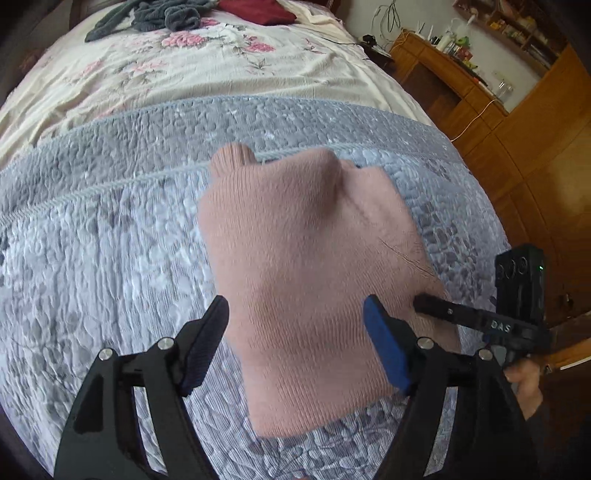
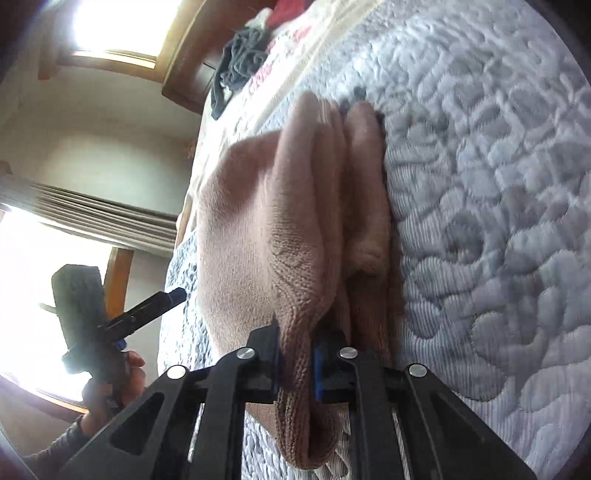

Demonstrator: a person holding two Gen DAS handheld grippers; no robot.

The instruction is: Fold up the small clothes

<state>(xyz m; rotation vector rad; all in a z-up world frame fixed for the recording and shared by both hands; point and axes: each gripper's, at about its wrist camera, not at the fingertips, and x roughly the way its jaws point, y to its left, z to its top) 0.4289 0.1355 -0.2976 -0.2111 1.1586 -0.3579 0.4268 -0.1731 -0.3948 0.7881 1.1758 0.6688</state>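
1. The right tool (image 2: 297, 363) is clamped on a thick knit edge of the pink garment (image 2: 266, 229), apparently so that layer can be carried across as a fold.
2. The left tool (image 1: 295, 332) stands with its jaws apart astride the garment's near end, gripping nothing; it looks placed to steady or take the cloth.
3. In the left wrist view the right tool (image 1: 480, 317) enters at 3 o'clock, touching the garment's right edge.
4. The pink garment (image 1: 306, 266) lies partly folded on the grey quilt (image 1: 110, 258), which gives a flat surface.
5. Toward 12 o'clock, well apart on the floral sheet (image 1: 184, 74), lie dark clothes (image 1: 162, 16), probably awaiting folding.
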